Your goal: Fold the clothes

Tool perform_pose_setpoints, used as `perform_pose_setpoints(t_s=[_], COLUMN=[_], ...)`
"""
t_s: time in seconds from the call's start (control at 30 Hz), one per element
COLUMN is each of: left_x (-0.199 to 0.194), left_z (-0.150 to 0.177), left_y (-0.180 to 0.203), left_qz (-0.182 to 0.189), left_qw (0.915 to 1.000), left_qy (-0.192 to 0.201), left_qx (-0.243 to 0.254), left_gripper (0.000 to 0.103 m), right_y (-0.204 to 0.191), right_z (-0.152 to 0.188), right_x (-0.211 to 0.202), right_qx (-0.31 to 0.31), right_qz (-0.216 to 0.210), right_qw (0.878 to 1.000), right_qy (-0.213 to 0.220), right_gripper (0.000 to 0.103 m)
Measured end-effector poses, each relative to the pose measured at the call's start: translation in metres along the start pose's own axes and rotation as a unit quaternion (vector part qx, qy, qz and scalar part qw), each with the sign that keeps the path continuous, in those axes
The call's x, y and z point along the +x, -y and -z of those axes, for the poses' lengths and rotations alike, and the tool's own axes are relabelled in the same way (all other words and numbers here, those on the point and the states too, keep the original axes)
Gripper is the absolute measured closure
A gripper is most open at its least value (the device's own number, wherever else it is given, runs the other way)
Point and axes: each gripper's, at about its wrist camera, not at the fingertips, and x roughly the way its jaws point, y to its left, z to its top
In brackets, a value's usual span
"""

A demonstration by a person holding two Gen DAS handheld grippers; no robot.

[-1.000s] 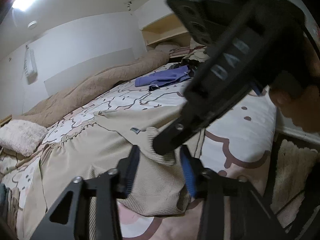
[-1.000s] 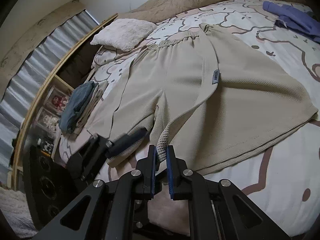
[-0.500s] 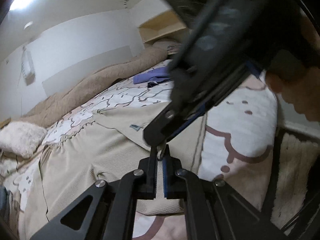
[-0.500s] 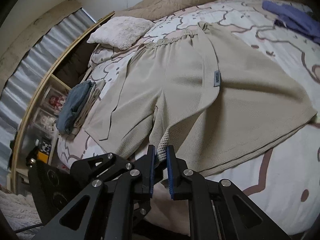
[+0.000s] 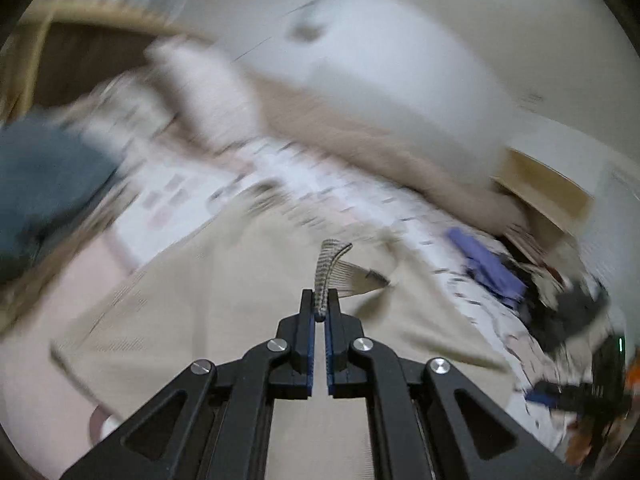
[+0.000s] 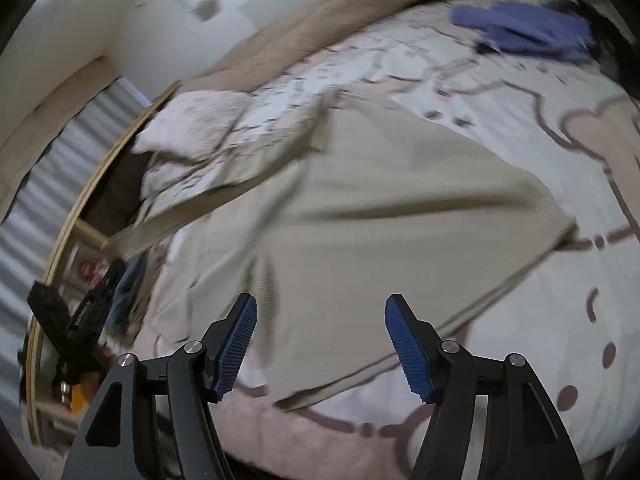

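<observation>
left hand-held gripper (image 5: 319,312) pinches beige shorts (image 5: 224,320); right hand-held gripper (image 6: 320,344) gapes.

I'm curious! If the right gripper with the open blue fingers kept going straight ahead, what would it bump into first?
Probably the beige shorts spread on the bed. The open right gripper points at them with nothing between, though depth is unclear.

Patterned bed (image 6: 560,208) bearing beige shorts (image 6: 392,208), purple garment (image 6: 520,32), pale pillow (image 6: 192,124), tan blanket (image 6: 320,20).

No legible text in either view; the small tag on the beige waffle-knit shorts (image 5: 374,276) is motion-blurred.
</observation>
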Motion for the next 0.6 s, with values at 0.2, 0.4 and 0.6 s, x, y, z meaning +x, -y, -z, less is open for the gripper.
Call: perform_pose_setpoints(t_s=[0.2,0.4,0.6], left_x=[0.026,0.017,0.005], left_z=[0.02,0.042,0.05], left_y=[-0.05,-0.053,-0.055], left_qz=[-0.051,-0.058,-0.068], left_qw=[0.9937,0.9925,0.9892], left_qy=[-0.059,-0.089,-0.12], left_qx=[-0.081,-0.061,-0.049], left_gripper=[0.098,0.098,0.063], right_y=[0.036,0.05,0.017], right_z=[-0.009,-0.04,-0.064], right_x=[0.011,0.006,0.018], right_qx=[0.048,0.048,0.007], right_qz=[0.068,0.113,0.091], right_qw=[0.996,0.99,0.993], right_qy=[0.025,0.071,0.076], right_gripper=[0.036,0.037,0.037])
